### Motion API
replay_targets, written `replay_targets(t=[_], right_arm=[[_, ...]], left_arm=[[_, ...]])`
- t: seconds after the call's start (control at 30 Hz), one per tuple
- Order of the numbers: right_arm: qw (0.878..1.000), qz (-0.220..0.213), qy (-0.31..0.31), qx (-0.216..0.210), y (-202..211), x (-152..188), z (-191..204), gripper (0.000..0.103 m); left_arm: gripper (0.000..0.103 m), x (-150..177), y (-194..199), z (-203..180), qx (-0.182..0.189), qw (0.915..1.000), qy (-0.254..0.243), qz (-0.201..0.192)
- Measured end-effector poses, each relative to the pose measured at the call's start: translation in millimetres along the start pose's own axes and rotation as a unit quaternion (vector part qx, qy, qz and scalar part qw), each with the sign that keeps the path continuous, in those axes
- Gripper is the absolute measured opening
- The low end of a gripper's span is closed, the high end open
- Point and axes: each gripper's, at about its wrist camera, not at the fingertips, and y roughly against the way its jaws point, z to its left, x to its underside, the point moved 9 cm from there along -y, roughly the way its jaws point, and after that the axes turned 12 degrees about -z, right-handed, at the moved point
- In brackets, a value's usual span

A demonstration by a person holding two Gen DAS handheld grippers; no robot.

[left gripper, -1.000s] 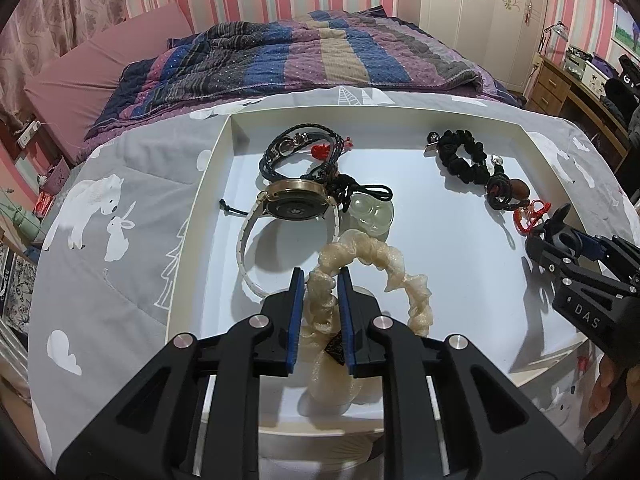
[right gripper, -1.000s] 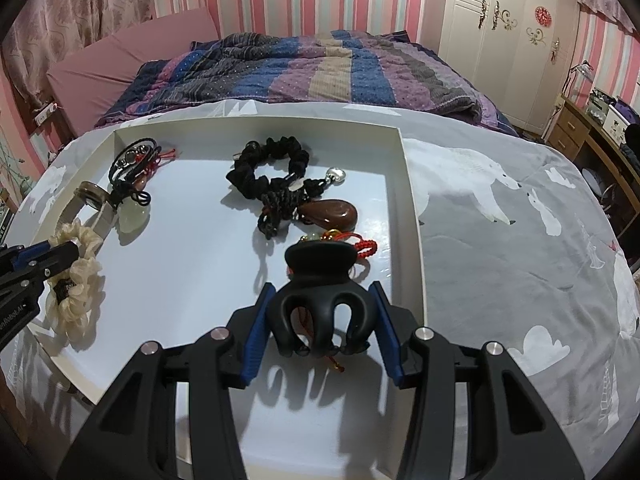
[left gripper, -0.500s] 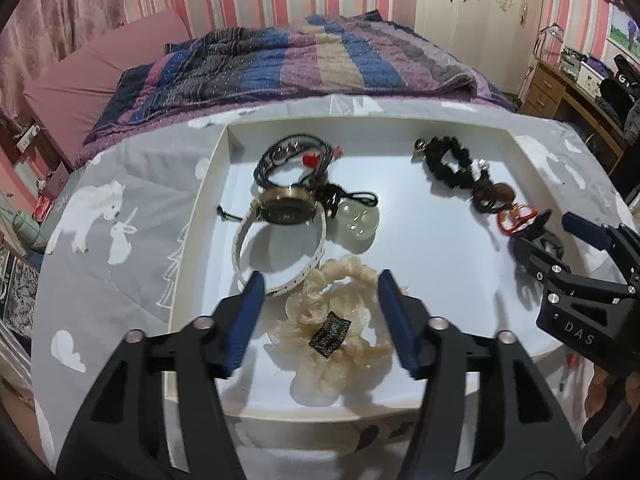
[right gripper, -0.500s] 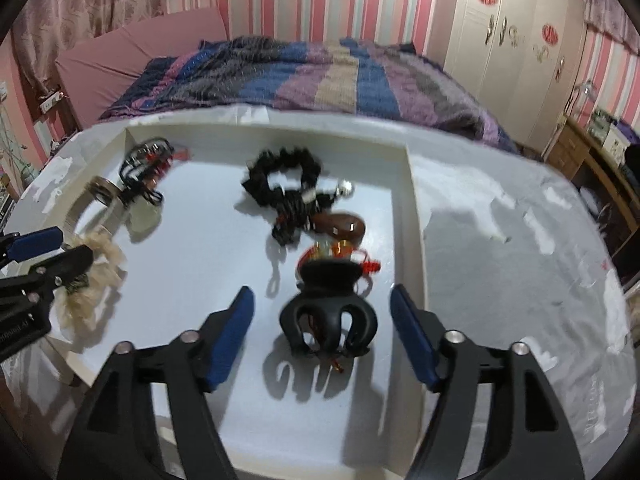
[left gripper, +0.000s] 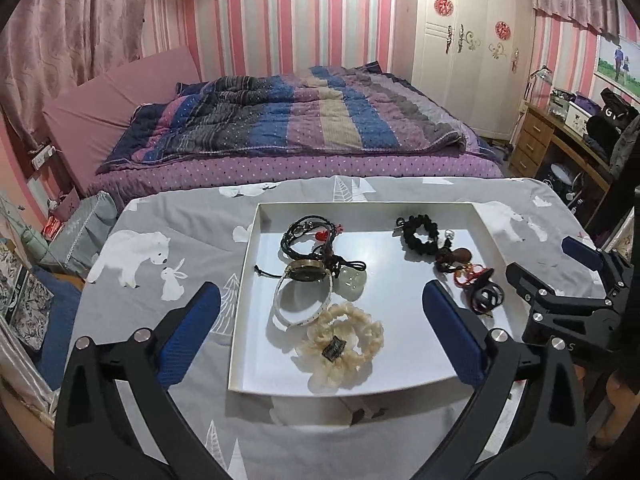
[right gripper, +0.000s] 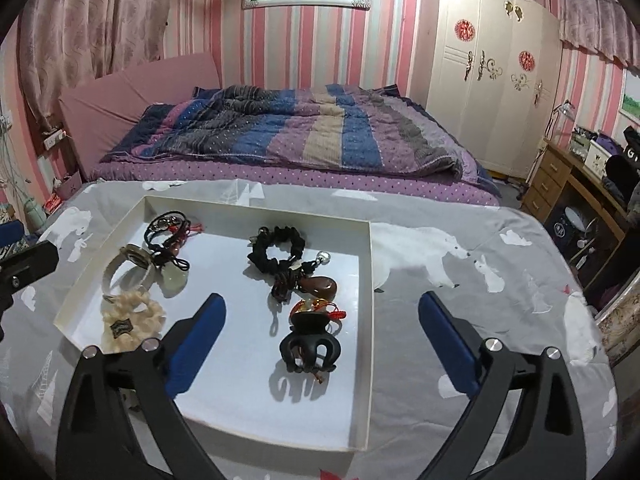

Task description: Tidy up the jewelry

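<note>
Now that both grippers have let go and lifted clear, the white tray (left gripper: 486, 224) carries every piece. Left gripper (left gripper: 320, 334): jaws opening toward full spread, nothing between the pads; the cream scrunchie (left gripper: 344, 346) it pinched a second ago lies loose at the tray's near edge, touching the white watch (left gripper: 302, 292). Right gripper (right gripper: 322, 346): jaws likewise opening, empty; the black claw clip (right gripper: 310, 348) it clamped stands free near the tray's right wall, just in front of the brown pendant (right gripper: 320, 286). Judgement: two placements complete; jewelry appears sorted into left and right groups.
</note>
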Motion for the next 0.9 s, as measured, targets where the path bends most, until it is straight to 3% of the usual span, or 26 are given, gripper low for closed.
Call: replay_targets(t=[0.23, 0.57, 0.9], right_arm=[[0.999, 0.002, -0.03, -0.018, 37, 6, -1, 0.097], [0.999, -0.01, -0.044, -0.017, 96, 33, -1, 0.097], [0.998, 0.005, -0.06, -0.02, 136, 60, -1, 0.097]], left_arm=[[0.1, 12, 42, 2, -0.008, 0.9999, 0.005, -0.005], [0.1, 56, 90, -2, -0.044, 0.9989, 0.003, -0.019], [0.1, 88, 130, -8, -0.032, 0.9995, -0.005, -0.006]])
